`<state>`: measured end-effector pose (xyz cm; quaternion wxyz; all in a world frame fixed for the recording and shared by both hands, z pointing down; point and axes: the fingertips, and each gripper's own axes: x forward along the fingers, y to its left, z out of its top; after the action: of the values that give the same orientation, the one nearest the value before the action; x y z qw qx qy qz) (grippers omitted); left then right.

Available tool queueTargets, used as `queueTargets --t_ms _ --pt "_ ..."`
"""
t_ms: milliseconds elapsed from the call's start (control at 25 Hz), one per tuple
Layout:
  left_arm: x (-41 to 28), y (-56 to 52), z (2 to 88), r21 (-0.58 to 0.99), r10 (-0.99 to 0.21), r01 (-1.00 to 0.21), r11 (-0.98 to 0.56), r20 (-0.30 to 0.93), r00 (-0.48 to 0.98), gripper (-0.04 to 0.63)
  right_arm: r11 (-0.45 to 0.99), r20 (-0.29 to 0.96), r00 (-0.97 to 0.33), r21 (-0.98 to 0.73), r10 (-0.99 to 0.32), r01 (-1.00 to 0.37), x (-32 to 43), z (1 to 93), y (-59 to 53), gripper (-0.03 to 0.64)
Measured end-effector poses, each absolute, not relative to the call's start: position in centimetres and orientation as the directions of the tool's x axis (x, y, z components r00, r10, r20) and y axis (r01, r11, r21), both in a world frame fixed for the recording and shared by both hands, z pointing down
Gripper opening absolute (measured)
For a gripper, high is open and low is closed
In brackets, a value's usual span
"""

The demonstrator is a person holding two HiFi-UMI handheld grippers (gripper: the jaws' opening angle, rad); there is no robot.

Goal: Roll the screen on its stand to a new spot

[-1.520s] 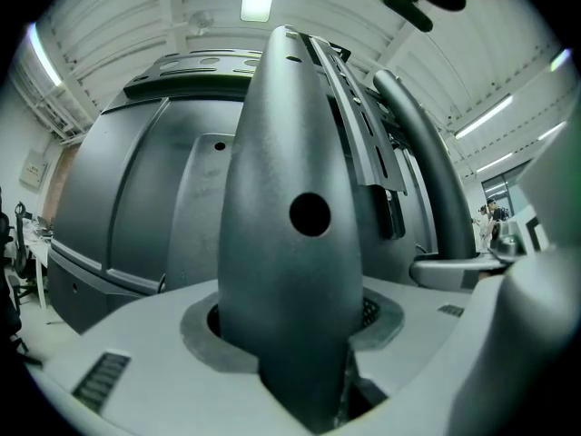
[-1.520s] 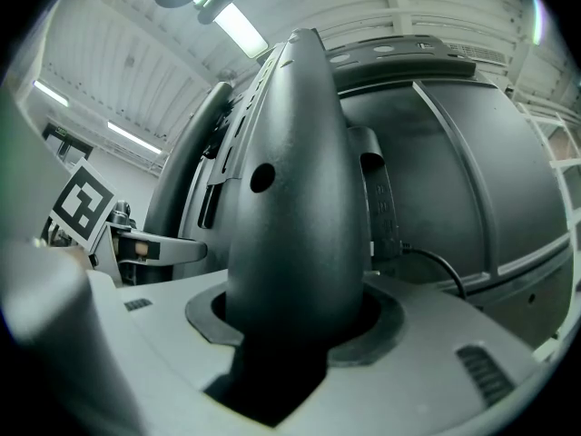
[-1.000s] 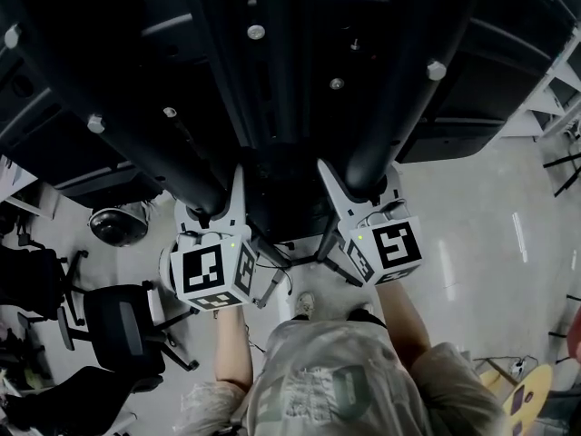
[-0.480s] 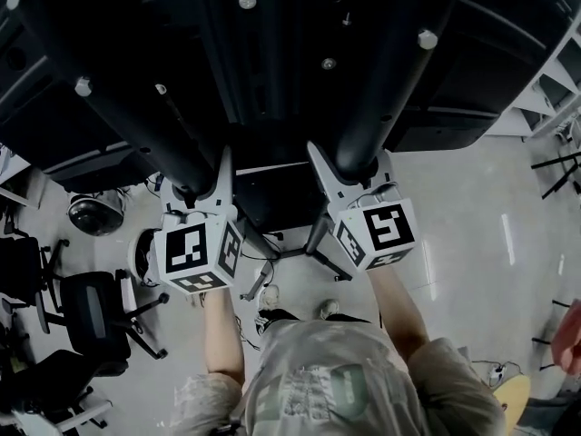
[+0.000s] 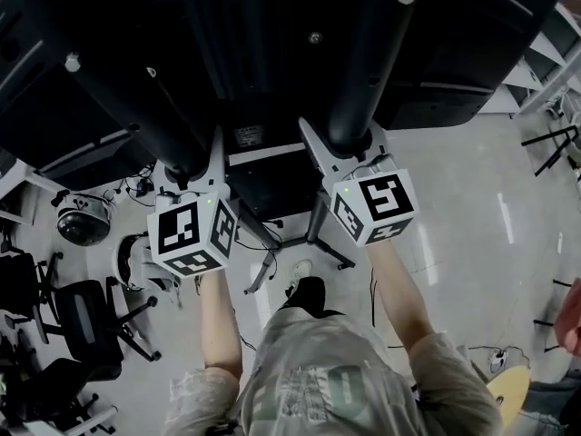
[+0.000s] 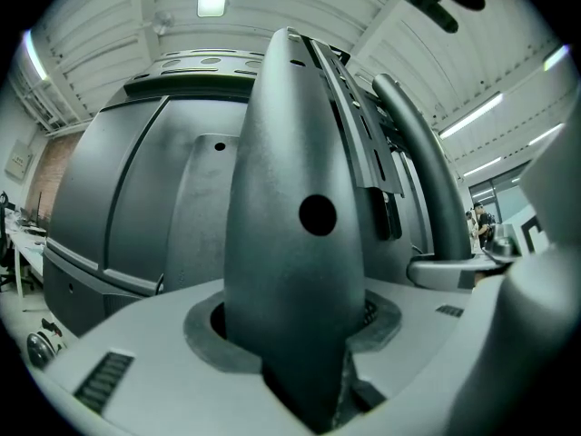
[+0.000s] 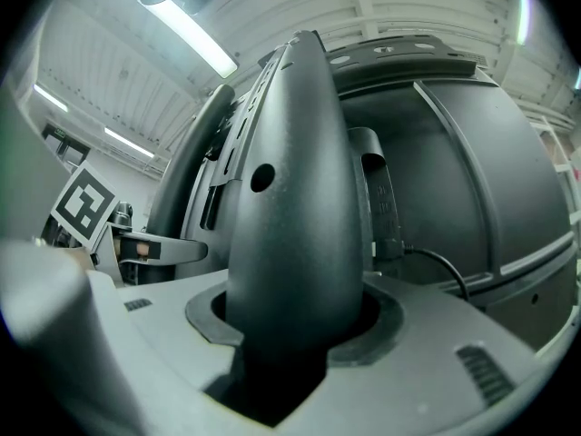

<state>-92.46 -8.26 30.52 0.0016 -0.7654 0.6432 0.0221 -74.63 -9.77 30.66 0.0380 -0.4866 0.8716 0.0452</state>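
Observation:
The black back of the screen (image 5: 272,25) fills the top of the head view, carried on two thick black stand posts. My left gripper (image 5: 192,178) is shut around the left post (image 5: 154,130), which rises dark and rounded between its jaws in the left gripper view (image 6: 295,271). My right gripper (image 5: 349,153) is shut around the right post (image 5: 359,71), seen close up in the right gripper view (image 7: 295,243). The stand's legs (image 5: 318,239) show on the floor below, between my arms. The wheels are hidden.
Black office chairs (image 5: 86,321) stand on the pale floor at the lower left, beside a round dome-shaped object (image 5: 83,221) and loose cables (image 5: 136,189). White frames (image 5: 554,53) stand at the right edge. A yellow round object (image 5: 510,391) lies at the lower right.
The stand and both grippers have travelled over the floor: the chairs and the dome have slid left in the head view, and the person's feet have stepped. Both grips are unchanged.

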Motion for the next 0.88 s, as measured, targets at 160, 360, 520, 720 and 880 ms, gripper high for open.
queueTargets --t_ms 160,360,520,720,880 --pt "-84.4 -10.3 29.9 0.012 -0.981 -0.982 -0.189 -0.041 0.188 0.213 0.515 -0.117 -0.515 0.030 -0.849 -0.857 -66.6 30.4 -11.8 0.218" --pt "-77.4 -13.2 29.9 0.014 -0.978 -0.979 -0.204 -0.049 0.203 0.213 0.507 -0.114 -0.507 0.029 -0.854 -0.861 -59.7 30.4 -14.6 0.218" --pt "-73.0 -14.6 29.9 0.011 -0.980 -0.980 -0.196 -0.047 0.196 0.213 0.514 -0.112 -0.513 0.022 -0.851 -0.858 -55.2 30.5 -16.1 0.218" --pt "-67.5 -16.9 29.9 0.012 -0.980 -0.981 -0.192 -0.051 0.191 0.213 0.514 -0.113 -0.514 0.023 -0.851 -0.857 -49.8 30.4 -18.4 0.218" --pt "-63.6 -18.9 29.9 0.009 -0.980 -0.981 -0.192 -0.052 0.191 0.213 0.512 -0.114 -0.510 0.018 -0.853 -0.859 -45.8 30.5 -20.4 0.218"
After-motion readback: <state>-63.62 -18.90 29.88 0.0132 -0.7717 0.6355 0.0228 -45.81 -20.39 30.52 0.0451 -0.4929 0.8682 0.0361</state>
